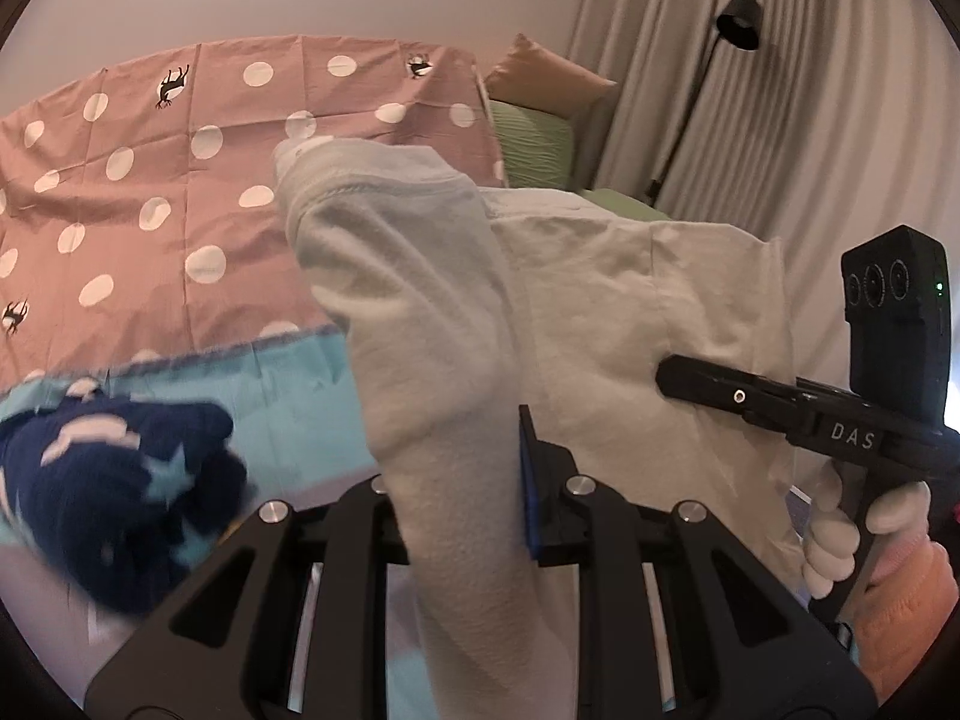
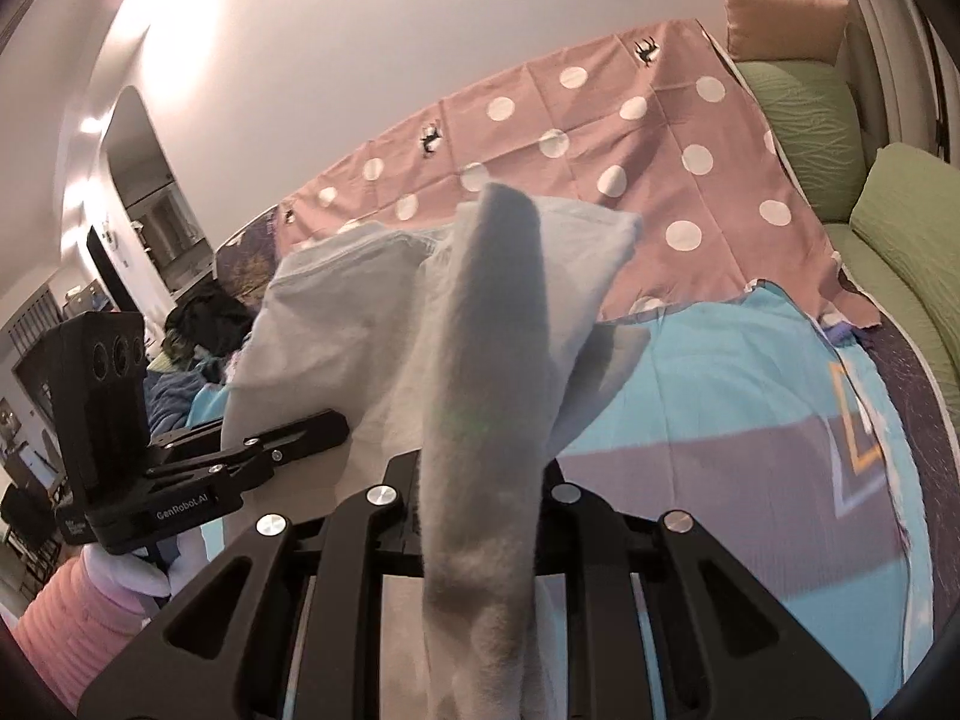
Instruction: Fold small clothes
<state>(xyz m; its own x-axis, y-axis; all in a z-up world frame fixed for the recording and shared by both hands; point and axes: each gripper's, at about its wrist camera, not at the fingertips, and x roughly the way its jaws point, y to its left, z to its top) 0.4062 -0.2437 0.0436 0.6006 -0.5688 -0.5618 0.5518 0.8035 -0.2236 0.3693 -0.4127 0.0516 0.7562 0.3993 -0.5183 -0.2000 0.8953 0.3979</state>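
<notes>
Over bed [image 2: 720,396]: both grippers [image 1: 462,480] [image 2: 480,480] clamped on white garment [image 1: 600,300]; keep taut, lower flat mid-bed, align edges.

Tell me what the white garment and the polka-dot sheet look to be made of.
White garment: soft matte knit, probably cotton jersey; stitched seams, limp drape, slightly fuzzy surface. Polka-dot sheet: thin woven cloth, likely cotton; flat, matte, with sharp fold creases.
</notes>
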